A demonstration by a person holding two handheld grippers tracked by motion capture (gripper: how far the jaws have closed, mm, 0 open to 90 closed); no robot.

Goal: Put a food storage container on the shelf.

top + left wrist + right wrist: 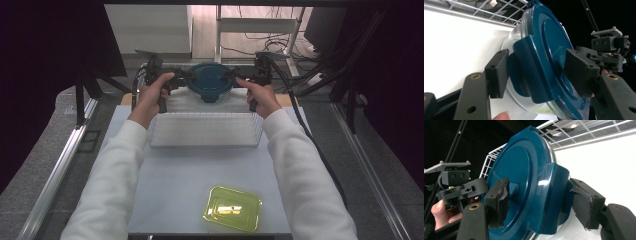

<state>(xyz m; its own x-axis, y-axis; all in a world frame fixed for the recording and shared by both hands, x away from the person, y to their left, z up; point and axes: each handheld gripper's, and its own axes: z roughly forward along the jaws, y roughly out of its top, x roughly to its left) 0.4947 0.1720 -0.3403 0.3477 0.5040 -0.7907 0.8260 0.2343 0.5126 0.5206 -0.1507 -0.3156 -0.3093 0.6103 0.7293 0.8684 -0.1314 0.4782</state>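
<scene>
While both arms reach to the far edge of the white table (185, 185), a wire basket (205, 130) lies across the middle, leaving bare surface toward the person; a yellow-green lid (233, 208) rests flat near the front edge. Beyond the basket, a round clear container with a dark blue lid (210, 80) is held between the two claws. The left claw (181, 75) has its jaws set on either side of the lid's side latch (529, 72), the pads close against it, clamped on the container's left rim. The right claw (235, 75) grips the opposite latch (551, 197) likewise, one pad on the lid's top, the other under the rim. What the container holds cannot be told.
</scene>
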